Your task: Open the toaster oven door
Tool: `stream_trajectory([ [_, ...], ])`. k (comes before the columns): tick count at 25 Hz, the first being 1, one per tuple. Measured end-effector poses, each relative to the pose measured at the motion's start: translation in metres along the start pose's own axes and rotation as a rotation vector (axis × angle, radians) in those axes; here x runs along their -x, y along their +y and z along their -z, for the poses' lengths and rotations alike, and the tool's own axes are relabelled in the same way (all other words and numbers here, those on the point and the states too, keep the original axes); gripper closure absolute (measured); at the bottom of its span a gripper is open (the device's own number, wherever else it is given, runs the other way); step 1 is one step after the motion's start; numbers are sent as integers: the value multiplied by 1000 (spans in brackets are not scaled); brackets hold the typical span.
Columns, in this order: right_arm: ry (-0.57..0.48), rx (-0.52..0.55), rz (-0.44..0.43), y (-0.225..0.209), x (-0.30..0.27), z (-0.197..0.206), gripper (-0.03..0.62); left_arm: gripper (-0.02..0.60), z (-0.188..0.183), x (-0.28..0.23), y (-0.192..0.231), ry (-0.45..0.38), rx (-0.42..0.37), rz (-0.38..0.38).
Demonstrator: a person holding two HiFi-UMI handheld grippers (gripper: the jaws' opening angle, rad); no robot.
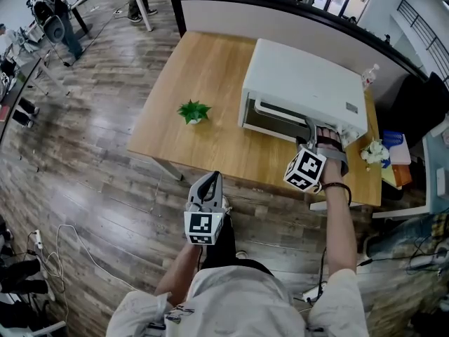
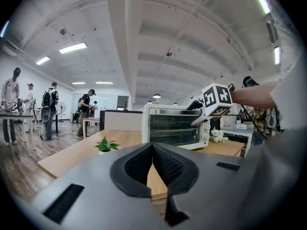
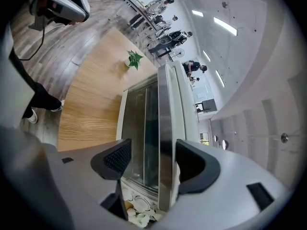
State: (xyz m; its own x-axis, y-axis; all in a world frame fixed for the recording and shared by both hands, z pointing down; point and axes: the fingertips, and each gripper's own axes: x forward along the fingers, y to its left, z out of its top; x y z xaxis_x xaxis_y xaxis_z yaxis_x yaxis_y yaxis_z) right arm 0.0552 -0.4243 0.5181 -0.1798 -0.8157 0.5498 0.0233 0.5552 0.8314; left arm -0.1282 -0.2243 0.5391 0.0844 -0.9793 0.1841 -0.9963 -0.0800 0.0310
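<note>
Here the right tool point(image 3: 153, 153) is straddling the door handle point(image 3: 165, 119) of the toaster oven point(image 1: 302, 83), jaws wide, unclamped; pulling thus risks slipping off. Left tool point(image 2: 153, 150): closed, empty.

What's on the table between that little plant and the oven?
Nothing: the head view shows only bare table between the plant and the oven.
</note>
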Motion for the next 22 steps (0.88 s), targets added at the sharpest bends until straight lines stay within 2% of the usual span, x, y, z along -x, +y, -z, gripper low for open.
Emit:
stream_trajectory([
  [2,4,4,-3,2,-1,1,272,568,-1,-1,-2,-3,-3,6],
  [22,-33,-36,-26,22,20,-3,275,568,-11,24,3,-38,-20,-12],
])
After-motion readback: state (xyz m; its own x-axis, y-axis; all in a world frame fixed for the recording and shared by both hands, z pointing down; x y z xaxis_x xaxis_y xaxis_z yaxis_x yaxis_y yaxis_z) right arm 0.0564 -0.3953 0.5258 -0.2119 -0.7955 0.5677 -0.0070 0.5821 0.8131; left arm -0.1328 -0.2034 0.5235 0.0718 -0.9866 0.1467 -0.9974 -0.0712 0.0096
